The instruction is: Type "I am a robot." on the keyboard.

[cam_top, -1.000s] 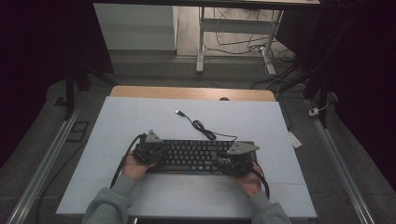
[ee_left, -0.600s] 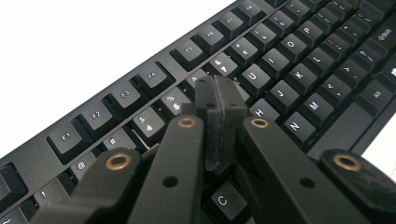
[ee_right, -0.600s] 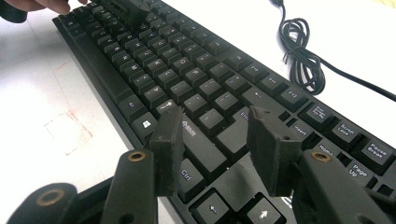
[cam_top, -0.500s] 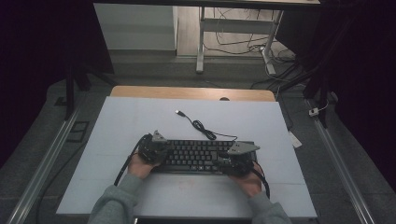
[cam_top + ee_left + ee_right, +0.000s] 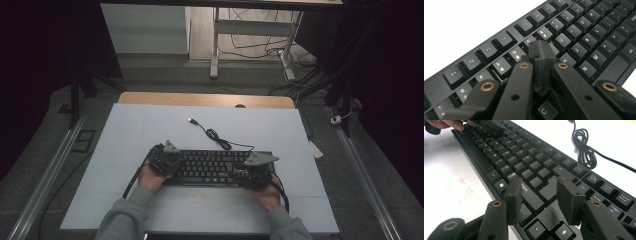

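A black keyboard [image 5: 210,165] lies flat on the white table [image 5: 150,130], near its front. My left gripper [image 5: 167,160] is over the keyboard's left end. In the left gripper view its jaws are shut, pad against pad, and the left gripper [image 5: 541,53] tip points down at the keys [image 5: 579,30] near the number row. Whether the tip touches a key I cannot tell. My right gripper [image 5: 250,172] hovers over the right end. The right gripper [image 5: 540,192] stands open above the Shift and Enter keys [image 5: 524,157], with nothing gripped.
The keyboard's black cable [image 5: 215,135] curls in a small coil behind it and ends in a loose USB plug [image 5: 191,120]. A wooden strip [image 5: 205,99] borders the table's far edge. Metal rails [image 5: 50,170] run along both sides.
My left gripper has shifted slightly to the right, further over the keyboard's left end. The right gripper and the keyboard have stayed where they were.
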`<state>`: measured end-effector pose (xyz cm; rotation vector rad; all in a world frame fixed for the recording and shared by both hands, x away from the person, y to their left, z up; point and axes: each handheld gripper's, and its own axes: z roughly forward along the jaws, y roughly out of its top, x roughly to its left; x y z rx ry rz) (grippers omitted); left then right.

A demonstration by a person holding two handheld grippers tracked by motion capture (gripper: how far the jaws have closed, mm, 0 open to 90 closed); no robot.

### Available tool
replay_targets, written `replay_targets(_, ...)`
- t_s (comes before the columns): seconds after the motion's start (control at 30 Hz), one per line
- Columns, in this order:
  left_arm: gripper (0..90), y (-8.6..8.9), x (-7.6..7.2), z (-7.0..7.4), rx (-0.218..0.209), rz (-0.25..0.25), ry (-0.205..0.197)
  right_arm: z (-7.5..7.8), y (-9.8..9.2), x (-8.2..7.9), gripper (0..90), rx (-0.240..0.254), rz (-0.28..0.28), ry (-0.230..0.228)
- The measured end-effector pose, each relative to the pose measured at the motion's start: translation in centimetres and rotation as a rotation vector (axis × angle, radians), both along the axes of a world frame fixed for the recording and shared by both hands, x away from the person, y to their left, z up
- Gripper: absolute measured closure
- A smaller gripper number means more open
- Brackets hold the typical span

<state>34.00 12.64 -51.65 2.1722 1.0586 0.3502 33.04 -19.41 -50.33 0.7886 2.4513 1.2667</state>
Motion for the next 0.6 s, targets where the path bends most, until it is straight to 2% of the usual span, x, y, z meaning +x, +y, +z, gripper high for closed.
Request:
replay_targets(0.2,87.1,1.1,-1.0,1.4,-0.029,0.005,-0.035,0.0,0.0,-0.1,55.7,0.004,-0.003,-0.003)
replay_targets(0.3,76.5,1.9,-1.7,2.1,-0.071,0.017,-0.049,0.1,0.0,-0.2,55.6,0.016,0.001,-0.003)
replay_targets(0.43,59.9,2.4,-2.7,2.7,-0.070,0.020,-0.066,0.1,0.0,-0.2,55.4,0.018,0.000,-0.003)
replay_targets(0.6,47.7,3.1,-3.9,2.7,-0.066,0.019,-0.073,0.1,-0.1,-0.2,55.2,0.020,0.003,-0.005)
